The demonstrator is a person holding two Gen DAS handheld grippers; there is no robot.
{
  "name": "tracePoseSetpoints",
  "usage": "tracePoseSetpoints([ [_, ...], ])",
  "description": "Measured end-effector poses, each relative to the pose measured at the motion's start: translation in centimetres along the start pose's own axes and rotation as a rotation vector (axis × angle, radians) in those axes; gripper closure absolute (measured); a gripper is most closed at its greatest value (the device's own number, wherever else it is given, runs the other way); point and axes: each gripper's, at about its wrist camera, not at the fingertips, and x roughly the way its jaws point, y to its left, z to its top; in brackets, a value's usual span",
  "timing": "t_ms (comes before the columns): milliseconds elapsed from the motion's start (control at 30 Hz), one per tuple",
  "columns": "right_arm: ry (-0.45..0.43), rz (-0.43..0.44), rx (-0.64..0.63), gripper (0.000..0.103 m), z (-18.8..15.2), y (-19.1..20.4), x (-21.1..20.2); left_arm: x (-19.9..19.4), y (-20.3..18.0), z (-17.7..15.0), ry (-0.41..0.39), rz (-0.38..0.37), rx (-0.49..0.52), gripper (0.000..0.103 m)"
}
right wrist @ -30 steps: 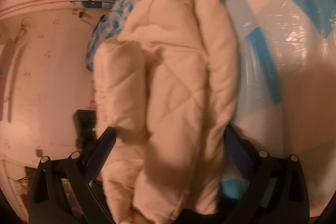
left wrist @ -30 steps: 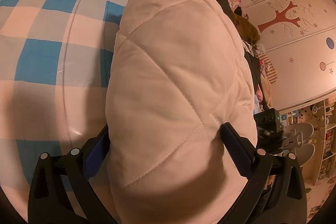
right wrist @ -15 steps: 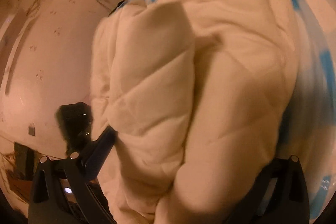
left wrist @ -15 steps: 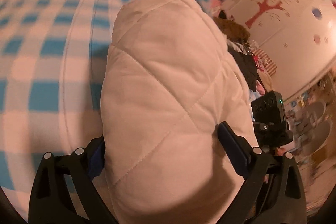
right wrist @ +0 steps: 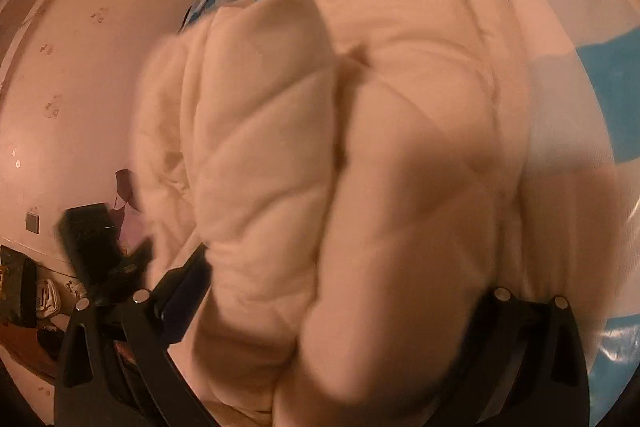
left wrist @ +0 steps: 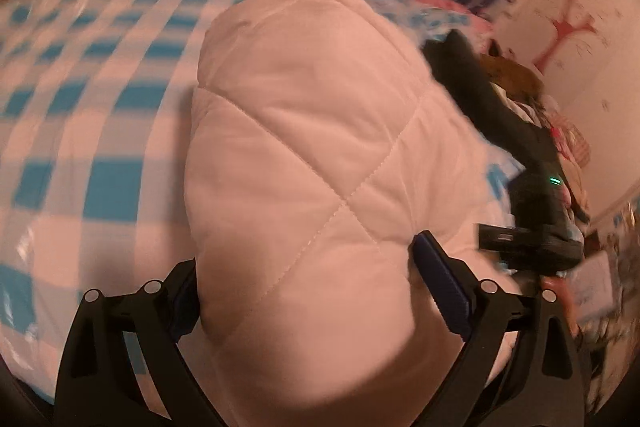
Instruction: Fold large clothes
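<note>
Both grippers, left (left wrist: 308,291) and right (right wrist: 344,291), clamped on the quilted coat (left wrist: 312,147), long axis running from lower centre toward upper frame over the checked bed (left wrist: 80,87).

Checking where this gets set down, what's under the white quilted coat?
Under the coat lies a blue-and-white checked sheet, visible around its edges. Whatever sits directly beneath the coat is covered.

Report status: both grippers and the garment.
Left gripper shut on white quilted padded garment. Right gripper shut on it too. Bundle over blue-and-white checked bedcover; nothing in the way.
</note>
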Motion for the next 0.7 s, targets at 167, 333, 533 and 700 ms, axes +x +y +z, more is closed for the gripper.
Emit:
tracePoseSetpoints([
  [167,-0.037,-0.038,-0.019,0.005,0.4,1.7,-3.3,-1.0,0.0,0.2,0.004,-0.027,0.026,0.012],
  [333,-0.184,-0.18,-0.082,0.005,2.1,4.3,-5.1,-1.0,-0.1,-0.1,0.001,-0.024,0.003,0.012],
  [533,-0.206,-0.457,-0.215,0.005,4.0,6.4,-0.8,-0.9,-0.4,-0.2,-0.017,-0.008,0.017,0.012],
  [700,-0.166,-0.404,-0.152,0.005,3.9,2.3,-0.1,-5.2,-2.3,-0.3,-0.202,0.103,0.123,0.012],
])
